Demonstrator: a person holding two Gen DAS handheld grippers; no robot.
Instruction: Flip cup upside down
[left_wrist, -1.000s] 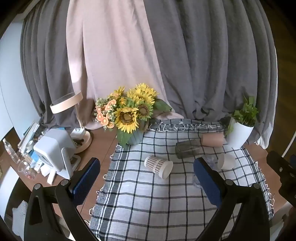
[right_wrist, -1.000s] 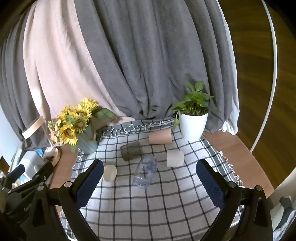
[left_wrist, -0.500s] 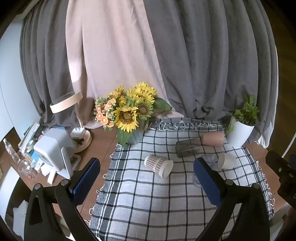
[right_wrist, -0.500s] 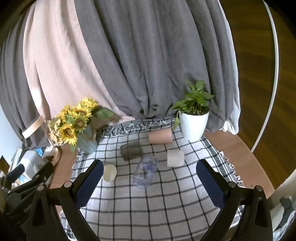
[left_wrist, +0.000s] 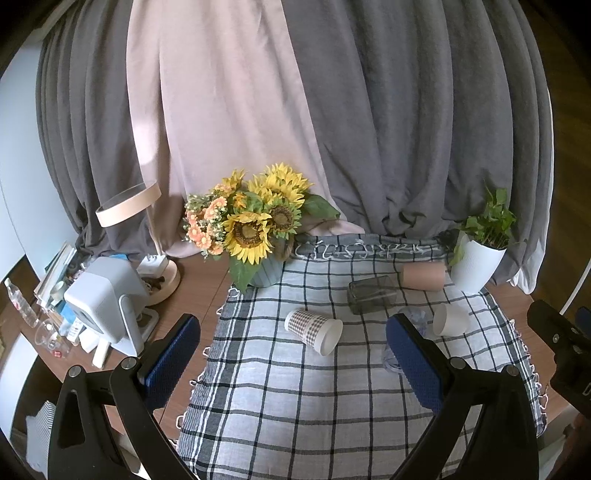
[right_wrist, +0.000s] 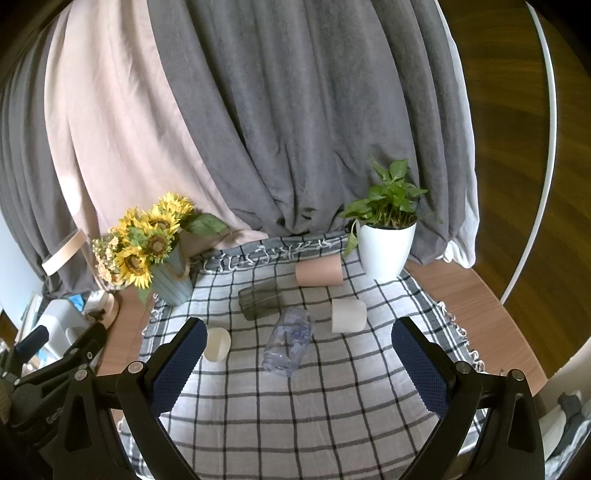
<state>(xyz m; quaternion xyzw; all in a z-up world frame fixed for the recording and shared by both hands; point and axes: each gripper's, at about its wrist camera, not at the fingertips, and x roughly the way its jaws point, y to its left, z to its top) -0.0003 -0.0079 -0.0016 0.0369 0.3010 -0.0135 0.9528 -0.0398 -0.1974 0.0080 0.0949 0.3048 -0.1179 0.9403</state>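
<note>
Several cups lie on their sides on a checked cloth (left_wrist: 295, 398). In the left wrist view I see a checked paper cup (left_wrist: 313, 331), a dark glass (left_wrist: 371, 300), a pink cup (left_wrist: 423, 277) and a white cup (left_wrist: 448, 320). The right wrist view shows the paper cup's white mouth (right_wrist: 217, 343), the dark glass (right_wrist: 260, 299), the pink cup (right_wrist: 319, 271), the white cup (right_wrist: 348, 315) and a clear plastic cup (right_wrist: 288, 341). My left gripper (left_wrist: 293, 354) and right gripper (right_wrist: 295, 358) are open and empty, held above the cloth's near part.
A sunflower vase (left_wrist: 258, 236) stands at the cloth's back left and a white potted plant (right_wrist: 388, 236) at the back right. A lamp (left_wrist: 129, 206) and a white device (left_wrist: 103, 299) stand on the wooden desk to the left. Curtains hang behind.
</note>
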